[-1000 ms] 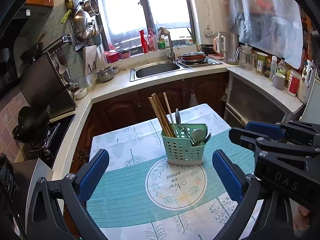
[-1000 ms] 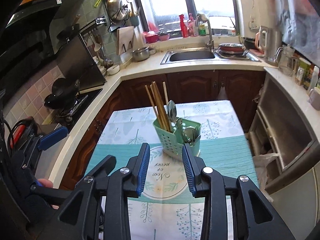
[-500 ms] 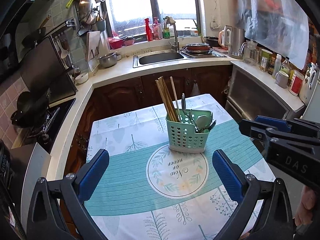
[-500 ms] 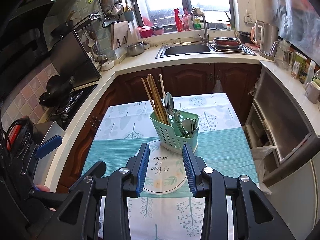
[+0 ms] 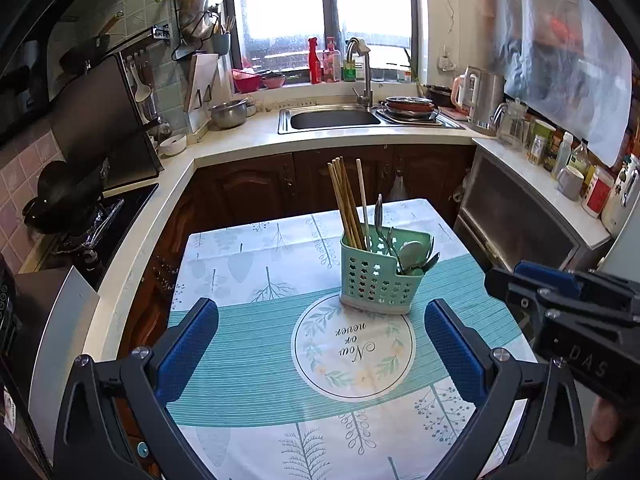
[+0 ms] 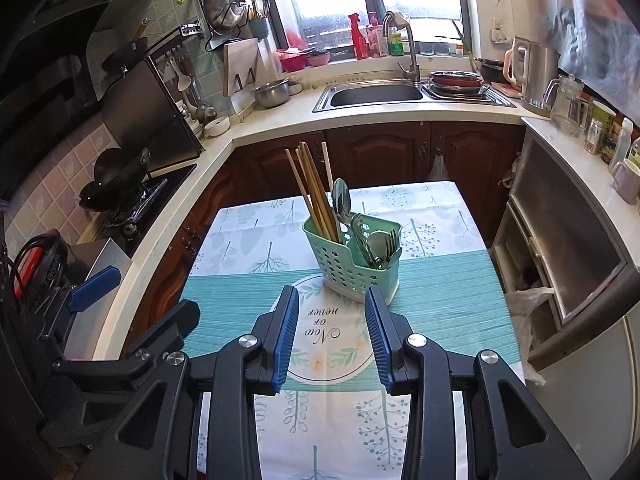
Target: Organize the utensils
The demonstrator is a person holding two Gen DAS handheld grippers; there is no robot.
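A mint green utensil caddy (image 5: 380,280) stands on the table's patterned cloth (image 5: 248,344); it also shows in the right wrist view (image 6: 352,264). Wooden chopsticks (image 5: 346,204) stand in its left compartment. Spoons and forks (image 5: 412,250) lean in its right compartment. My left gripper (image 5: 320,320) is wide open and empty, held above the near half of the table. My right gripper (image 6: 332,300) is open with a narrower gap, empty, just short of the caddy. The right gripper also shows at the right in the left wrist view (image 5: 560,292).
Behind the table runs a counter with a sink (image 5: 332,118), a kettle (image 5: 484,96) and jars at the right. A stove with a wok (image 5: 68,196) is at the left. Pots hang on the wall (image 6: 224,0). A steel appliance (image 6: 568,248) stands right of the table.
Both grippers have drawn back and up from the table, so the caddy sits further off and lower in both views. Both stay empty with unchanged jaw gaps.
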